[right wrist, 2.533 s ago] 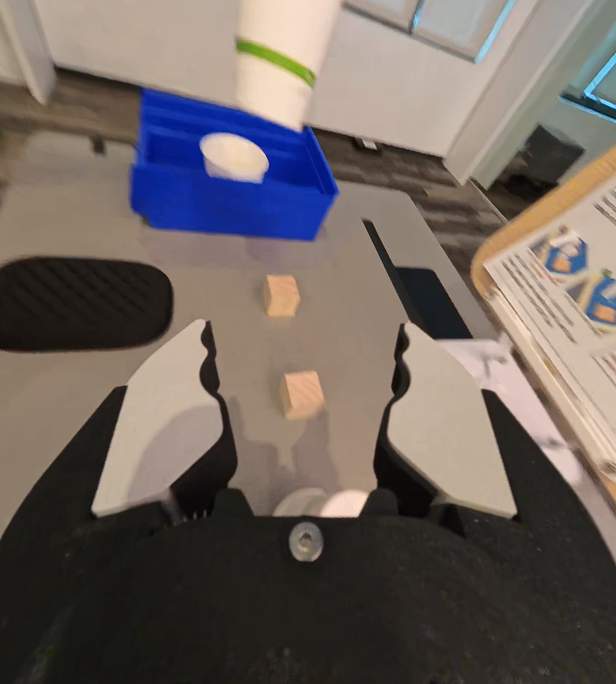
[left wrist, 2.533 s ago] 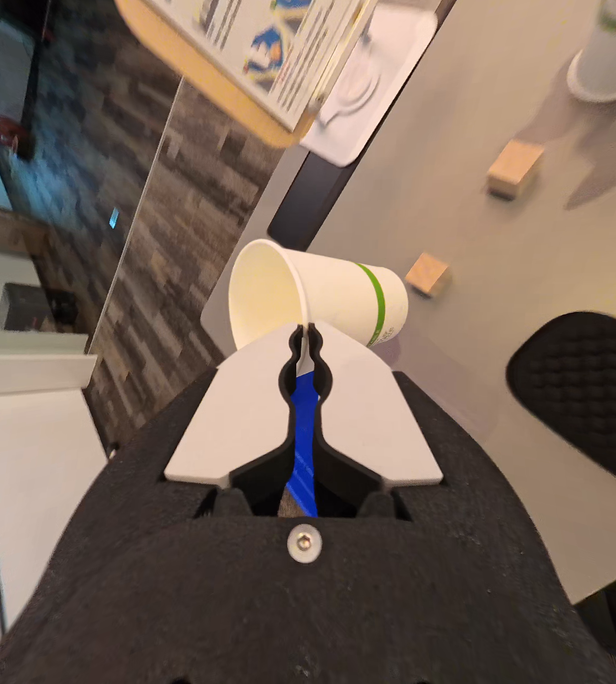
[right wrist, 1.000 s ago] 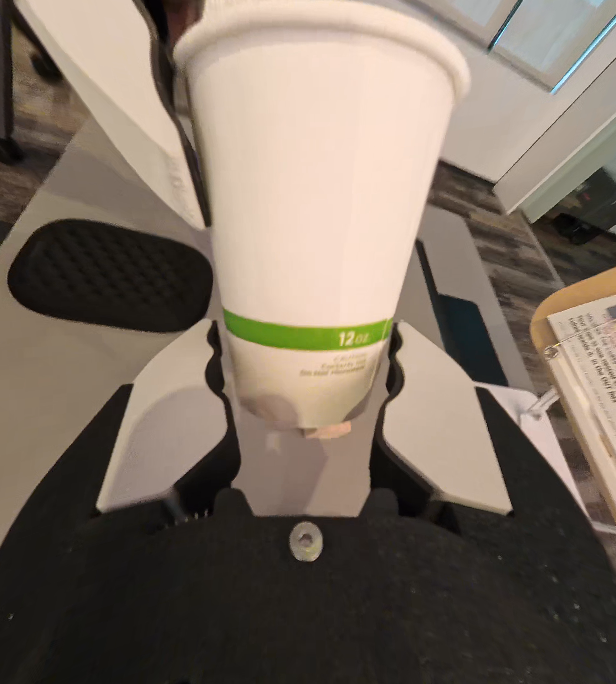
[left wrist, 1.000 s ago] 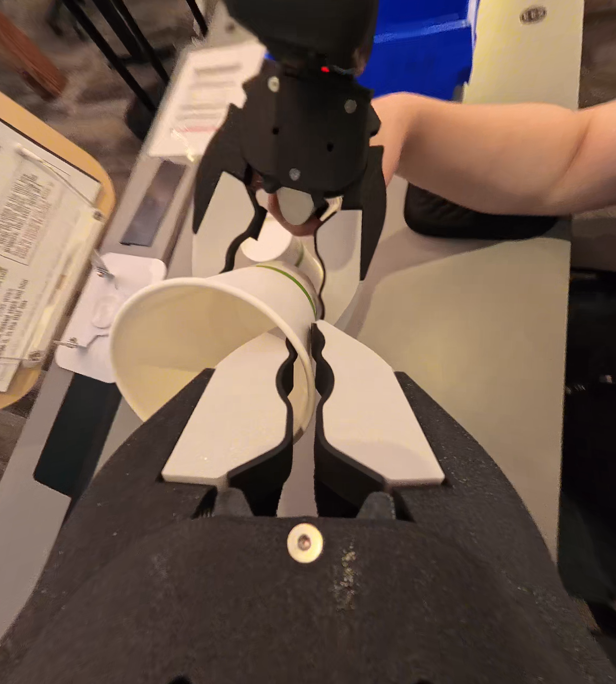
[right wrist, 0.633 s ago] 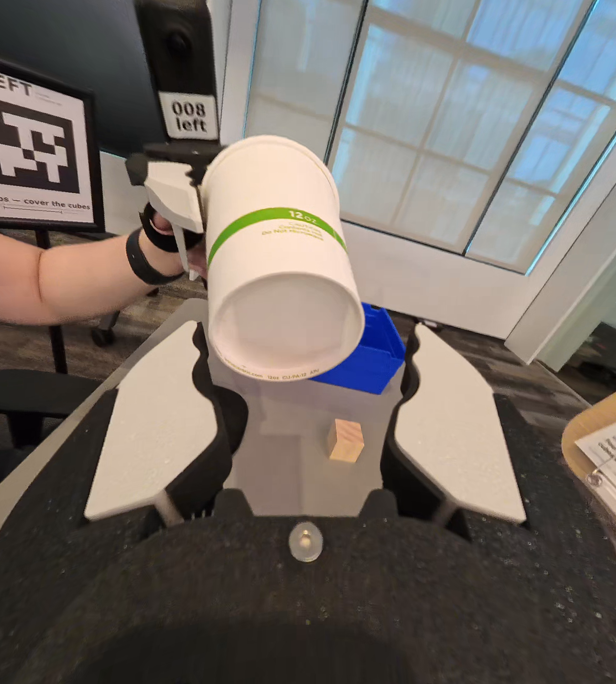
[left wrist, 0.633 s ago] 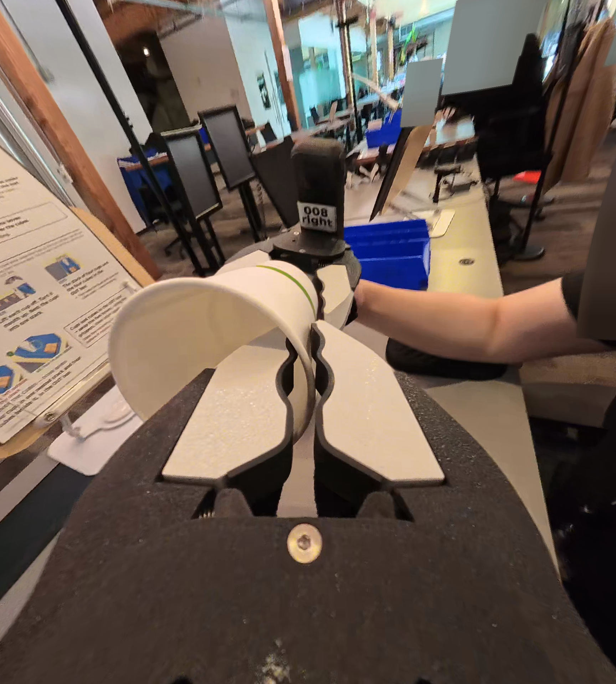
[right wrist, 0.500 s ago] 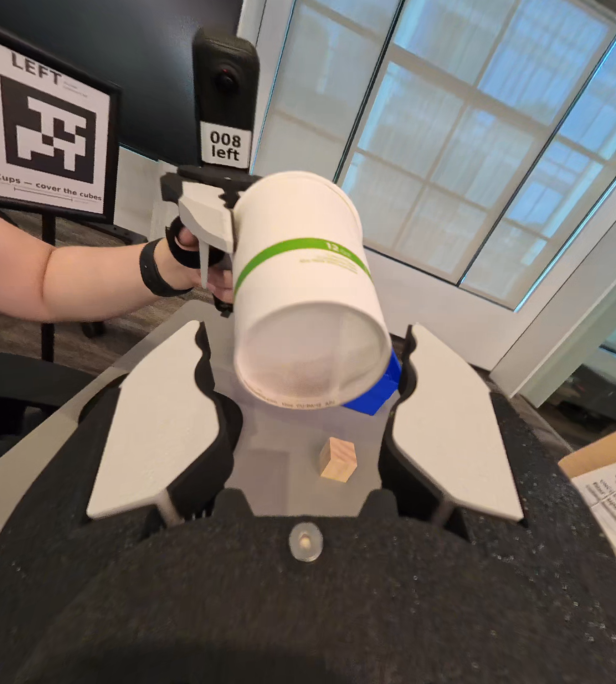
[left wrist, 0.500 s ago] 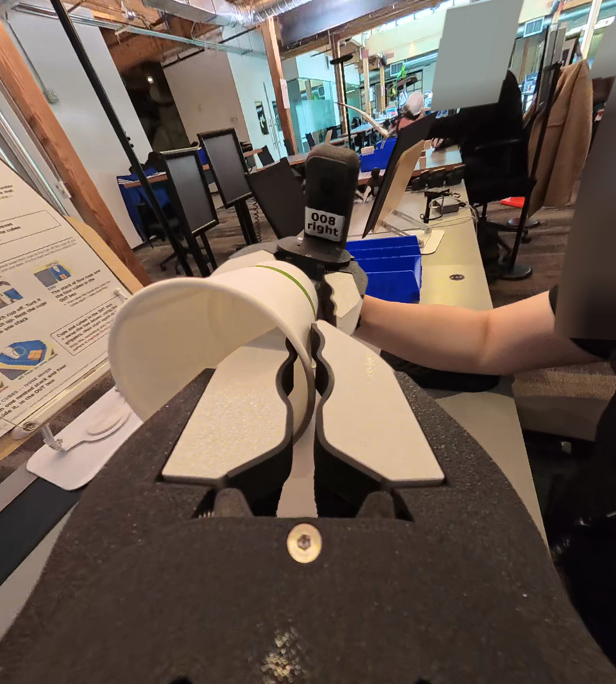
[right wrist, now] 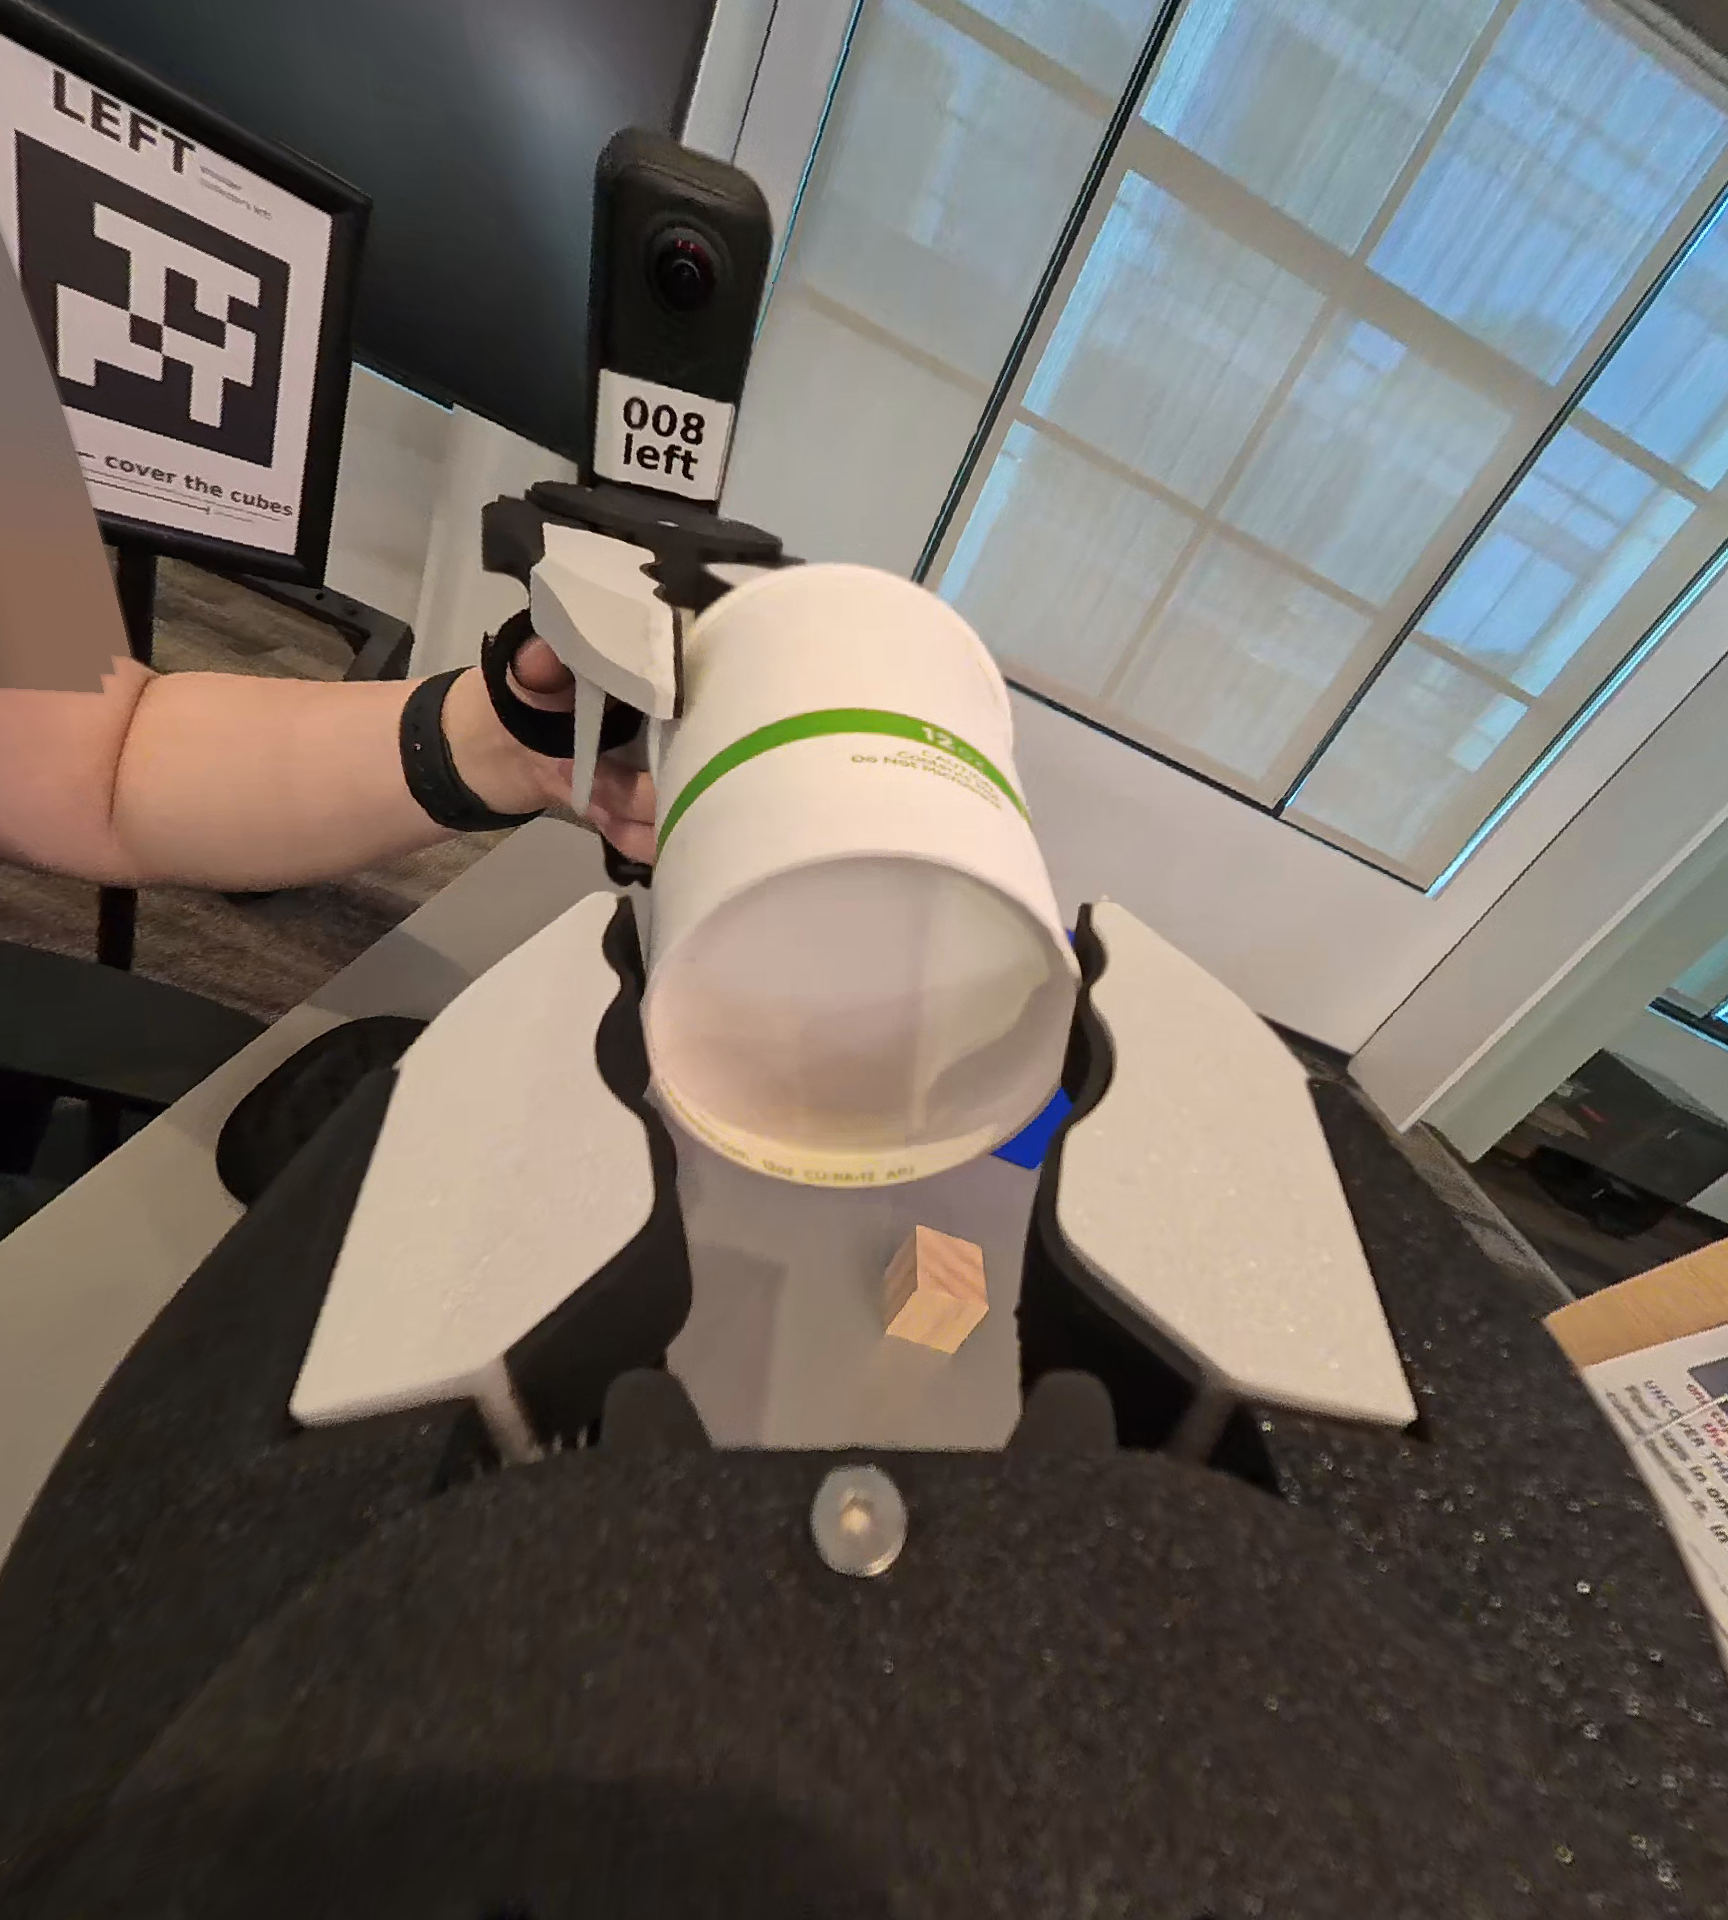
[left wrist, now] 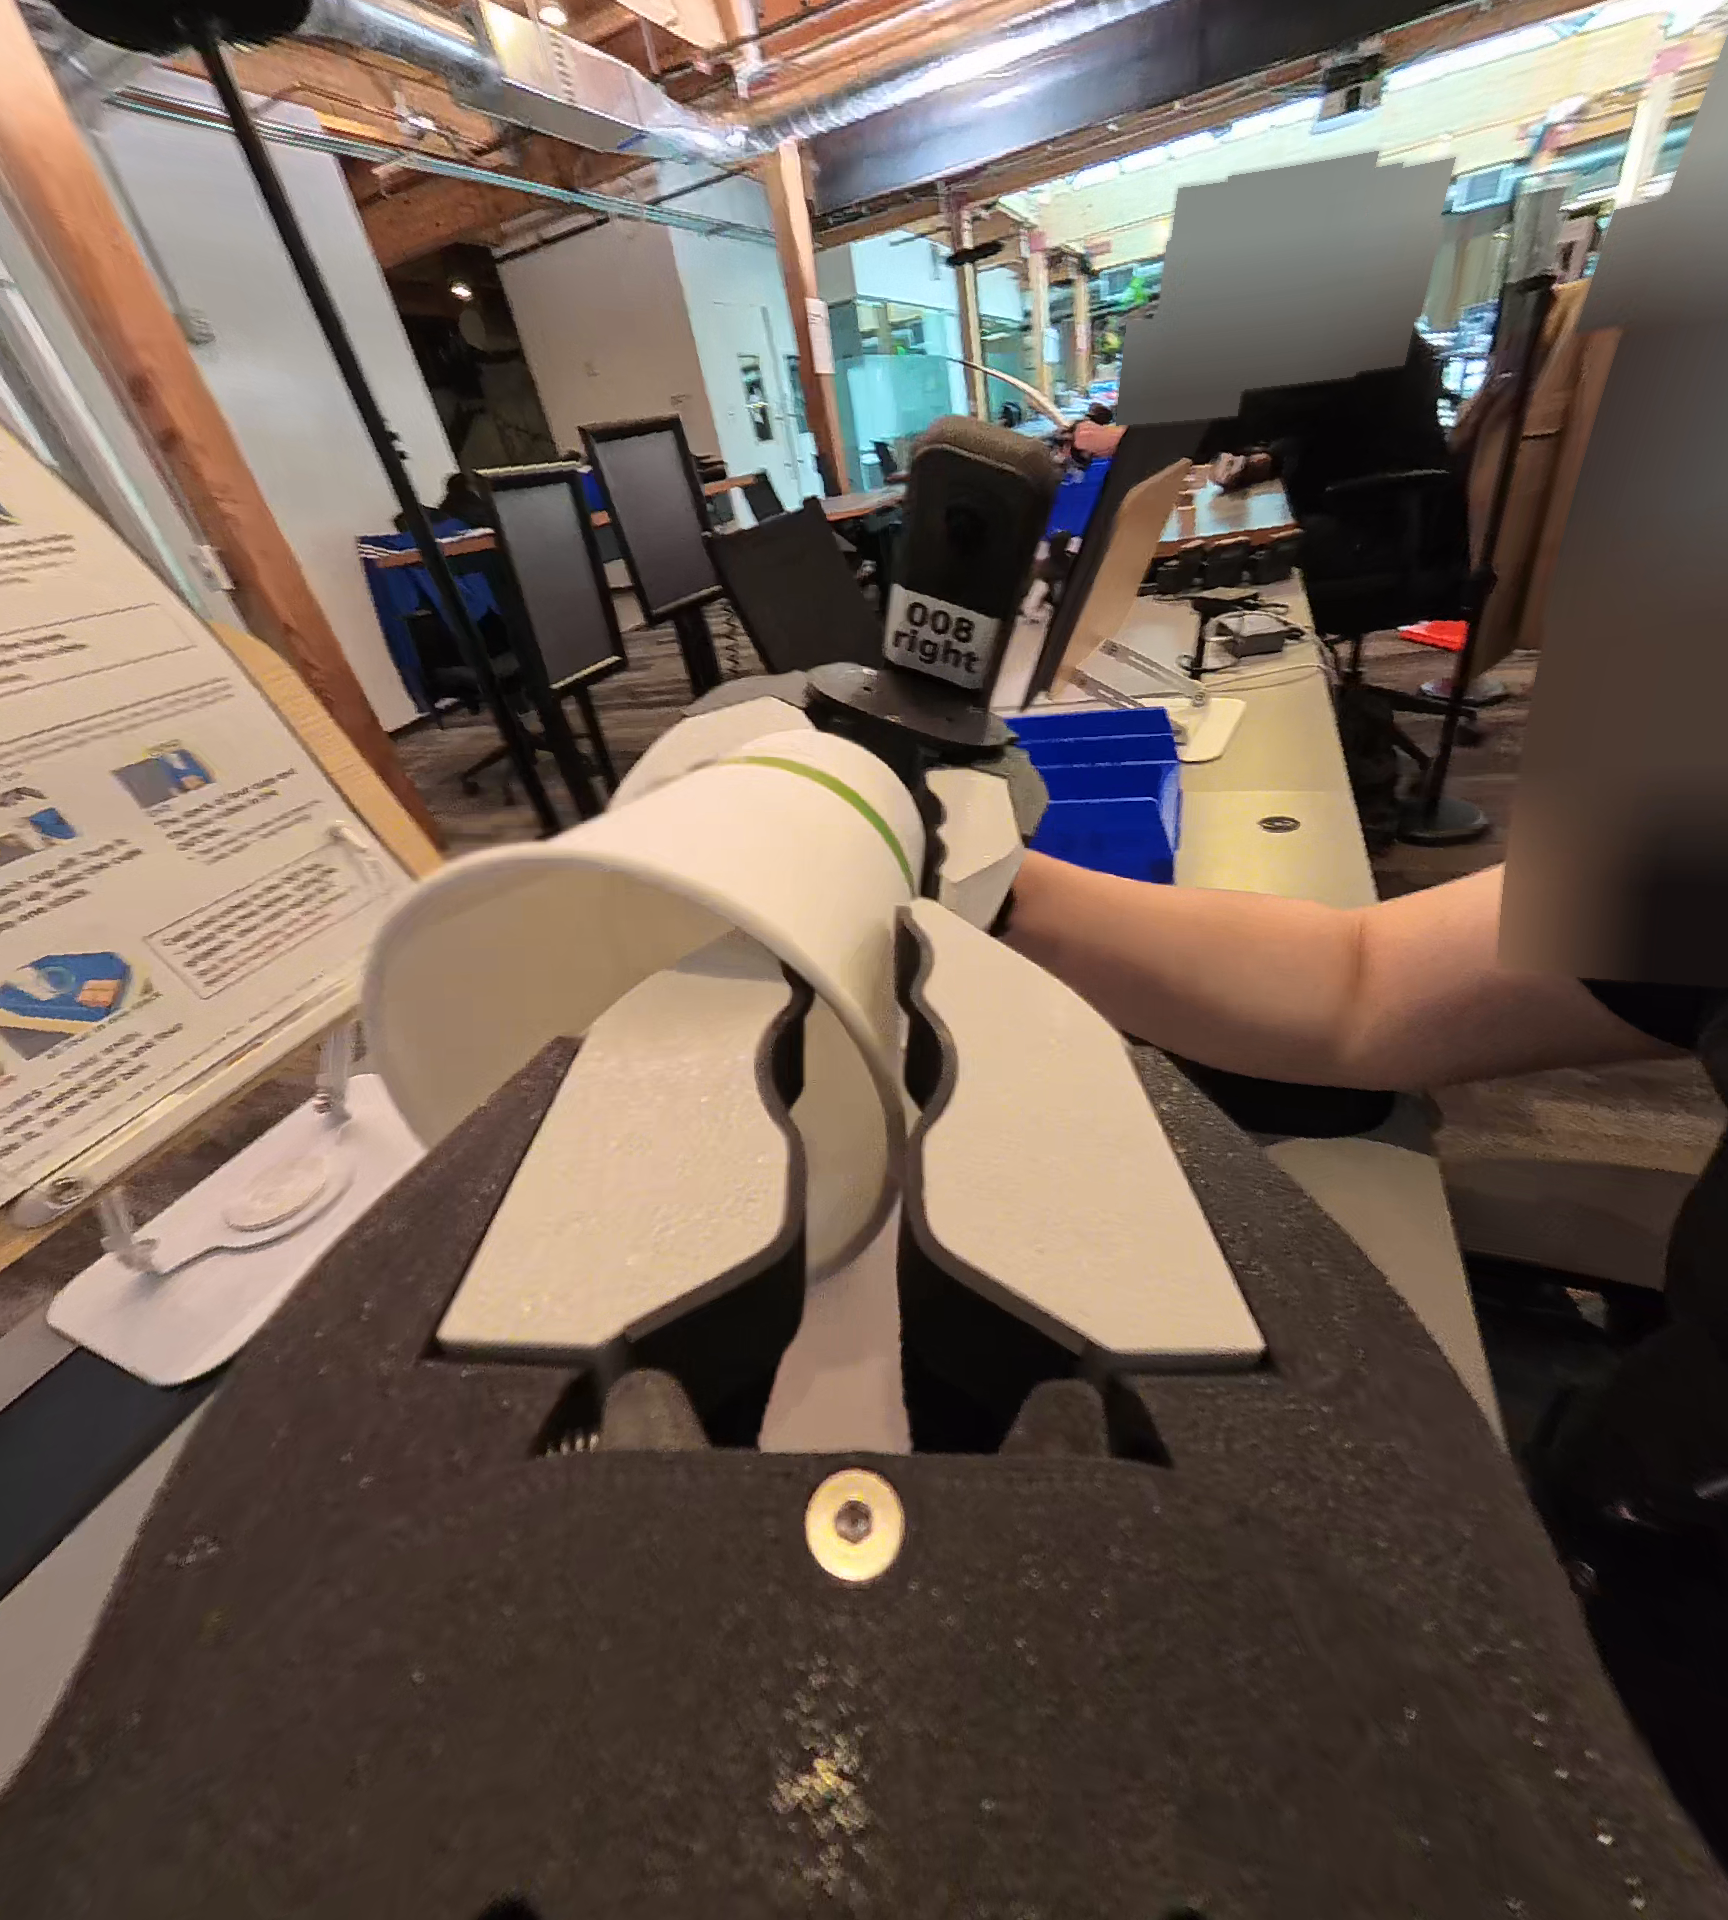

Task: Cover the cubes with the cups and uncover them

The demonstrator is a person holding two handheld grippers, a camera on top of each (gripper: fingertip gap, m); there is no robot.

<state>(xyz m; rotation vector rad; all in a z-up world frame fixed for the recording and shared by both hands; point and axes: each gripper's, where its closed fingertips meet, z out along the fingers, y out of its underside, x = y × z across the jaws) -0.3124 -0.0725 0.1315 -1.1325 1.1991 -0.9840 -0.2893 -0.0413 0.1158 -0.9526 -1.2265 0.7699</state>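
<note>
Both tools are showing the same build: the left gripper (left wrist: 852, 961) is wearing a grainy black foam-like body with a silver screw (left wrist: 854, 1525) sunk in the middle, and two flat pale-grey fingers (left wrist: 652, 1164) edged in wavy black. The right gripper (right wrist: 855, 956) is matching it, screw (right wrist: 857, 1535) and all. A black camera stick (right wrist: 681, 301) with a white sticker is riding on top. A black wristband (right wrist: 439, 750) is circling the left wrist.
</note>
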